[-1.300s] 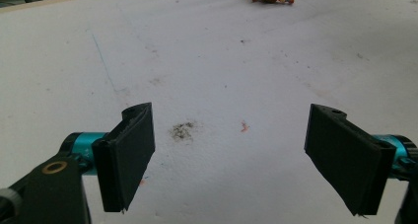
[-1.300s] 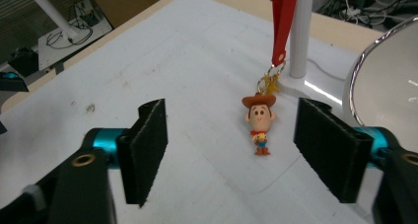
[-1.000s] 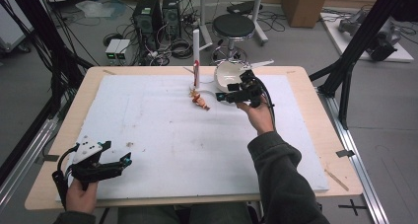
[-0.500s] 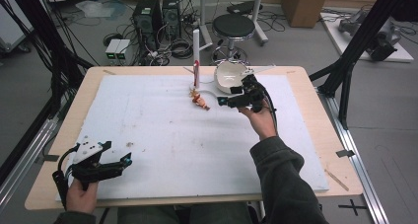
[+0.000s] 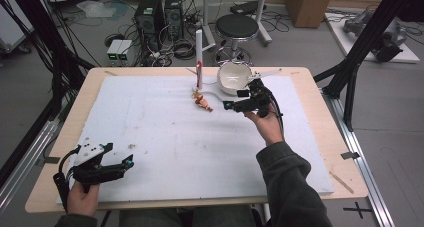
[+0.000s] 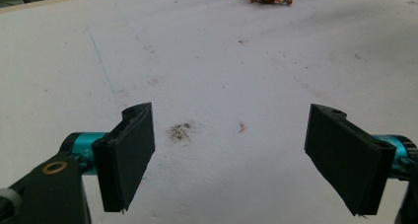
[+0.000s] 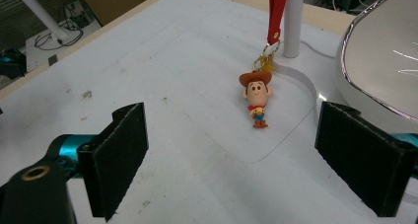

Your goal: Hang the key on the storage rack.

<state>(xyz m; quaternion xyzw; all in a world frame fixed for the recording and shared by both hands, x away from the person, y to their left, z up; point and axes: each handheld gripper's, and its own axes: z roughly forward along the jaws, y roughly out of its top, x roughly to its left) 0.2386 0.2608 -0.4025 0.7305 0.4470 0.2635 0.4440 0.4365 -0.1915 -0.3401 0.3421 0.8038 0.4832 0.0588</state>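
White foam board (image 5: 165, 137) is covering most of the wooden table (image 5: 60, 152), and I am working over it with a pair of tongs in each hand. At the near left corner my left hand (image 5: 82, 199) is holding the left tongs (image 5: 127, 162) low over the board, their jaws standing wide apart with nothing between them; in the left gripper view they are framing a small dark smudge (image 6: 181, 130) and a faint red fleck (image 6: 242, 128) on the board. Toward the far middle a little cowboy figure keychain (image 5: 203, 102) is lying flat on the board, its red strap (image 7: 276, 12) running up beside a white upright post (image 5: 198, 57). In the right gripper view the figure (image 7: 256, 98) is lying well ahead of the jaws, on a thin clear sheet (image 7: 291, 130). My right hand (image 5: 267, 127) is holding the right tongs (image 5: 232, 99) just right of the figure, jaws spread open and gripping nothing. Just beyond them a white bowl (image 5: 234, 77) is sitting near the far edge, touching neither pair of tongs
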